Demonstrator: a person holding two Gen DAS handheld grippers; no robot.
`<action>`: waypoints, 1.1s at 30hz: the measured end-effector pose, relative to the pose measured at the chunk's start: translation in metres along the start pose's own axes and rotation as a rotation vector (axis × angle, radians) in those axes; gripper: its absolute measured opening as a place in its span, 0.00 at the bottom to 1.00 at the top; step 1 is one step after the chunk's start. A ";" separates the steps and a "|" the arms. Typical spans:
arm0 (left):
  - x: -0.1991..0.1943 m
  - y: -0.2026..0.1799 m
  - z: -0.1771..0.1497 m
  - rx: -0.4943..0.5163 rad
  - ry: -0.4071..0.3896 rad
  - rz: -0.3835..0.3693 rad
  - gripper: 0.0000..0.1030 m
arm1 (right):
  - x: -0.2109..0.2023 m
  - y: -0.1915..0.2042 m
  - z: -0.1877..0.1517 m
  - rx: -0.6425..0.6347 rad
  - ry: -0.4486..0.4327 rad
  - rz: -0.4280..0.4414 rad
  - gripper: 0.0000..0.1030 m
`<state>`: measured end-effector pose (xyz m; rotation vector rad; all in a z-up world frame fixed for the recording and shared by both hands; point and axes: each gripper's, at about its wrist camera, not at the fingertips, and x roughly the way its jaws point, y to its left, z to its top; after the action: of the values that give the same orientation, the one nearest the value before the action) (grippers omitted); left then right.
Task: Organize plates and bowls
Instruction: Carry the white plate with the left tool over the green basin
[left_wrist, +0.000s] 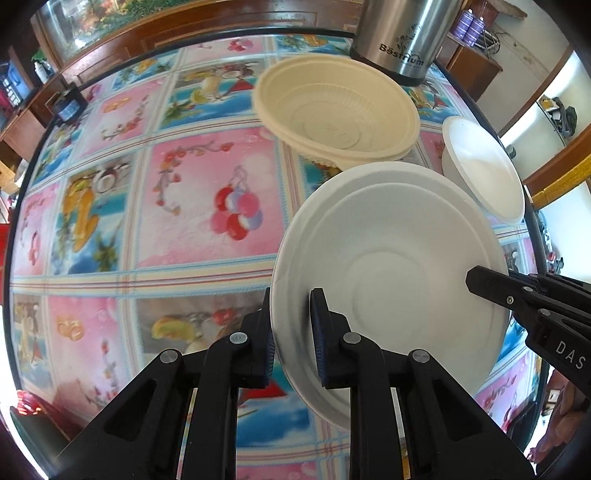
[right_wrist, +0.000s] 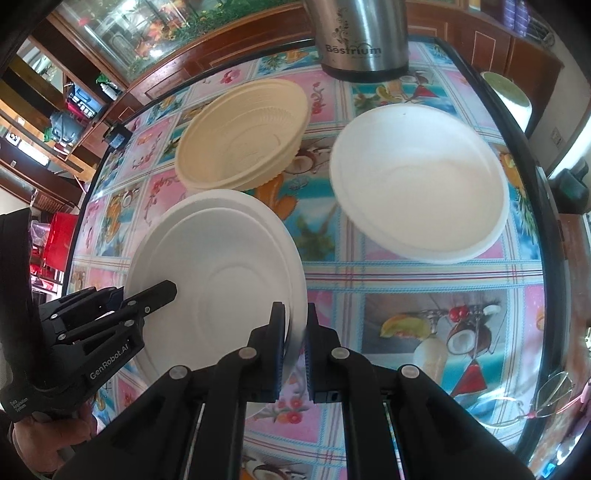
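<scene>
Gripping the white plate (left_wrist: 388, 266) from both sides: left tool (left_wrist: 291, 332) pinched shut on the near-left rim, pads pressing the thin edge, right tool (right_wrist: 295, 332) likewise clamped tight on the opposite rim. Showing a second white rim peeking out just behind the held plate, so possibly two plates nested; hard to tell for sure. Holding the plate close above the table (left_wrist: 184, 240), which is wearing a glossy cloth of pink and blue fruit-and-flower squares. Sitting just beyond the plate, a cream bowl (right_wrist: 243, 136) with a ribbed wall, apparently stacked on another of its kind, its near rim almost meeting the far edge of the plate in both views. Resting to the right of that, apart from it, a white bowl (right_wrist: 421, 184), wide and empty, with open cloth between it and the plate. Lying at the near right edge of the table, a pair of wire-framed glasses (right_wrist: 546, 398). Standing farthest back on the table, behind the two bowls, a steel kettle (right_wrist: 358, 37) with a dark base and lettering on its side. Crowding the background past the table edge, wooden cabinets and a glass tank.
</scene>
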<state>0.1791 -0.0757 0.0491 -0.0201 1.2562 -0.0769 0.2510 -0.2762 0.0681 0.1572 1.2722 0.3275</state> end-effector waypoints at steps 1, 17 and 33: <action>-0.005 0.005 -0.002 -0.007 -0.007 0.003 0.16 | -0.001 0.005 -0.001 -0.008 -0.002 0.002 0.08; -0.068 0.084 -0.047 -0.116 -0.075 0.064 0.16 | -0.011 0.098 -0.012 -0.149 -0.011 0.050 0.08; -0.128 0.183 -0.110 -0.282 -0.144 0.140 0.16 | -0.011 0.213 -0.034 -0.344 -0.002 0.122 0.09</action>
<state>0.0437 0.1182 0.1258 -0.1780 1.1133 0.2200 0.1833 -0.0810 0.1313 -0.0591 1.1883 0.6448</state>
